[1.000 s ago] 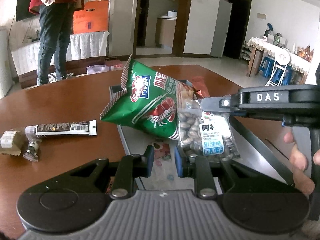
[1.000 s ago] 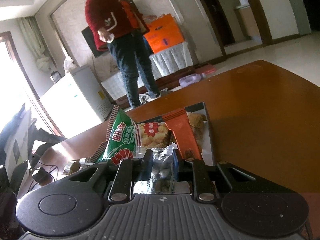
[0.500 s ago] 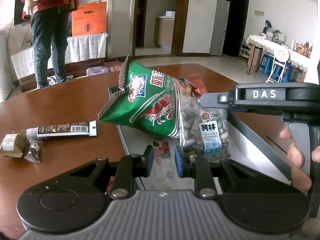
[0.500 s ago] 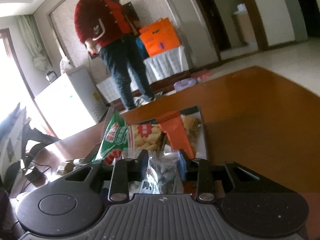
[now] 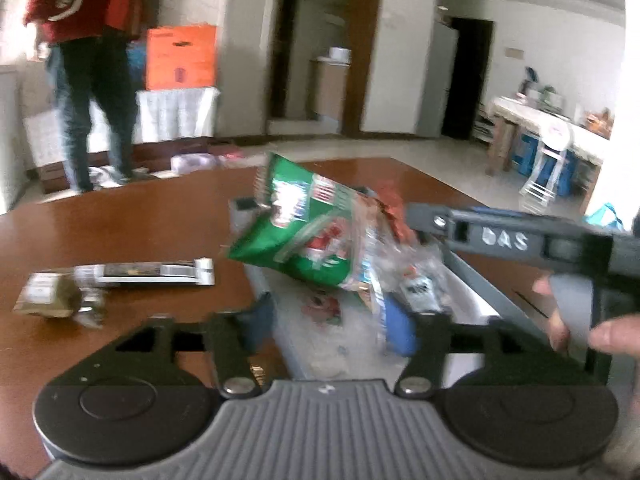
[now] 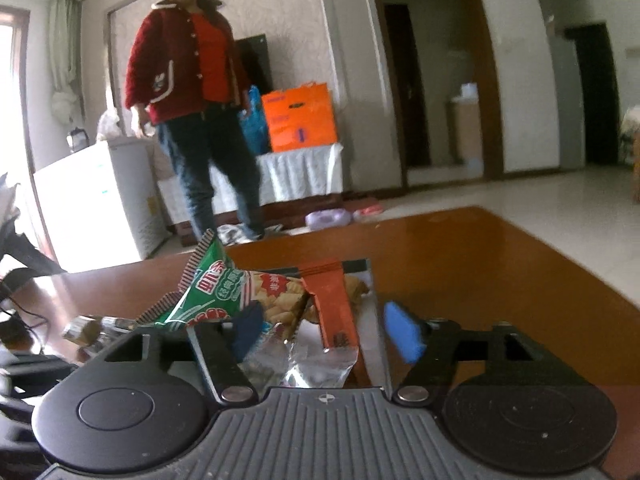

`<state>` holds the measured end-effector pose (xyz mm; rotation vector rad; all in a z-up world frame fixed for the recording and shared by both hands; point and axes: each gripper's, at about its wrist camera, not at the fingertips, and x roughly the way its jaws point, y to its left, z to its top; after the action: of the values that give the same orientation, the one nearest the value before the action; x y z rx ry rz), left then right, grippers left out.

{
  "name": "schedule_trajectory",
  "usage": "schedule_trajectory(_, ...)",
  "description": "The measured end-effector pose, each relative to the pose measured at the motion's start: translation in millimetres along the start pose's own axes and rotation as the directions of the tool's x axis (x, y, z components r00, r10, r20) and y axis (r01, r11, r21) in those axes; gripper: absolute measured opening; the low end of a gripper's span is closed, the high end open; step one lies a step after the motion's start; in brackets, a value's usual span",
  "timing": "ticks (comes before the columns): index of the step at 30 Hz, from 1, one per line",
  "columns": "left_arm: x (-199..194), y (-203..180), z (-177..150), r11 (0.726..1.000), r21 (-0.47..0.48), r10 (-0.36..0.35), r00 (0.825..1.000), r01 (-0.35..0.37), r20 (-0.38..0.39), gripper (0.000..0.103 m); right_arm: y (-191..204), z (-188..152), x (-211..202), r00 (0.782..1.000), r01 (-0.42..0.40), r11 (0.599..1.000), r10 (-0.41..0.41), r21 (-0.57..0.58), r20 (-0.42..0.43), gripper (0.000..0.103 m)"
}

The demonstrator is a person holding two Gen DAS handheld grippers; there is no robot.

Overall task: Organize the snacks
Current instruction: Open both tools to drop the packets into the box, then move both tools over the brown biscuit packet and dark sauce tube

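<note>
Behind the brown tabletop [image 5: 132,220] a person in a red jacket stands, and from the left wrist the left claw [image 5: 328,324] has just been opening and now stands wide with nothing pinched, the green snack bag [image 5: 296,236] and the clear seed packet [image 5: 416,284] lying in the grey tray [image 5: 476,280], a dark bar [image 5: 156,272] and small packets loose to the left. From the right wrist, the right claw [image 6: 328,328], too, has just been opening; it stands wide over the crinkled clear packet [image 6: 316,364], pads off it, beside the orange pack [image 6: 332,304]. Drop-off looks done; next, I judge, comes fetching the loose bar.
</note>
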<state>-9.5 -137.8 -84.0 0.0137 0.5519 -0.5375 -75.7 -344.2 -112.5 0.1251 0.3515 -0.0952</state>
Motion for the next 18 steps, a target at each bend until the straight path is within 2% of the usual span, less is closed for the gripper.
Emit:
schedule_trajectory(4, -20, 22, -2, 0.997, -0.042, 0.059, 0.998, -0.058, 0.017, 0.081, 4, -1, -5, 1.000, 0.022, 0.999, -0.023, 0.025, 0.006, 0.087)
schedule_trajectory(5, -22, 30, -5, 0.995, -0.062, 0.073, 0.997, -0.073, 0.003, 0.084, 6, -2, -6, 1.000, 0.026, 0.999, -0.026, 0.028, -0.005, 0.089)
schedule_trajectory(8, -20, 60, -23, 0.981, -0.132, 0.127, 0.986, -0.141, -0.108, 0.085, 17, -4, -3, 0.998, 0.020, 0.999, -0.018, 0.025, -0.060, 0.093)
schedule_trajectory(10, -17, 76, -31, 0.964, -0.151, 0.190, 0.965, -0.218, -0.182, 0.085, 27, -7, -6, 0.996, 0.011, 1.000, -0.009, 0.018, -0.086, 0.093)
schedule_trajectory(11, -19, 84, -35, 0.957, -0.150, 0.219, 0.958, -0.248, -0.186, 0.085, 32, -8, -9, 0.996, 0.001, 1.000, 0.000, 0.013, -0.089, 0.094)
schedule_trajectory(13, -25, 95, -40, 0.938, -0.148, 0.286, 0.940, -0.314, -0.184, 0.085, 46, -7, -16, 0.996, -0.025, 1.000, 0.025, -0.003, -0.087, 0.096)
schedule_trajectory(14, -29, 101, -41, 0.923, -0.178, 0.309, 0.934, -0.340, -0.182, 0.085, 52, -6, -19, 0.996, -0.039, 0.999, 0.038, -0.013, -0.085, 0.098)
schedule_trajectory(17, -42, 117, -43, 0.878, -0.308, 0.334, 0.930, -0.365, -0.150, 0.085, 75, -2, -25, 0.992, -0.084, 0.995, 0.080, -0.044, -0.094, 0.100)
schedule_trajectory(18, -45, 121, -41, 0.861, -0.332, 0.363, 0.922, -0.386, -0.132, 0.085, 80, 1, -26, 0.991, -0.096, 0.994, 0.091, -0.050, -0.096, 0.100)
